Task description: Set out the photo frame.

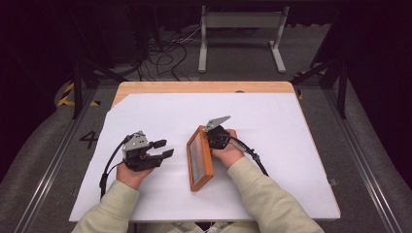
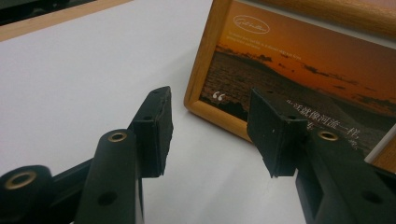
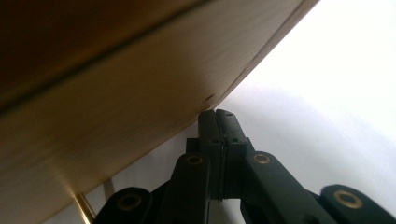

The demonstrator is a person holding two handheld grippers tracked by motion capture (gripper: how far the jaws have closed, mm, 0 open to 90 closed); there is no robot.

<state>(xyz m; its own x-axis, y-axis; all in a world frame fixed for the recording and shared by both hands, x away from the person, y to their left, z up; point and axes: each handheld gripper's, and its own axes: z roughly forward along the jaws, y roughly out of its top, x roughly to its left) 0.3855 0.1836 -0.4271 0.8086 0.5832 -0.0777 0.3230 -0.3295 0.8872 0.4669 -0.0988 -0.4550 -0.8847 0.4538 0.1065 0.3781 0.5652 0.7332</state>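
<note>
frame (image 1: 200,158) tilted | right claw (image 3: 218,116) closed at its edge | left claw (image 1: 164,148) apart, beside

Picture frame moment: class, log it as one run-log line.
frame: tilted up on white sheet | right gripper: shut, tips at frame's back | left gripper: open, apart from frame

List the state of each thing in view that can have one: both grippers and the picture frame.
Left gripper: open, empty, pointing at the frame's front from beside it.
Right gripper: shut, nothing visible between its tips, pressed close against the frame's wooden back.
Picture frame: tilted up on one long edge on the white sheet, sunset print facing the left gripper.
</note>
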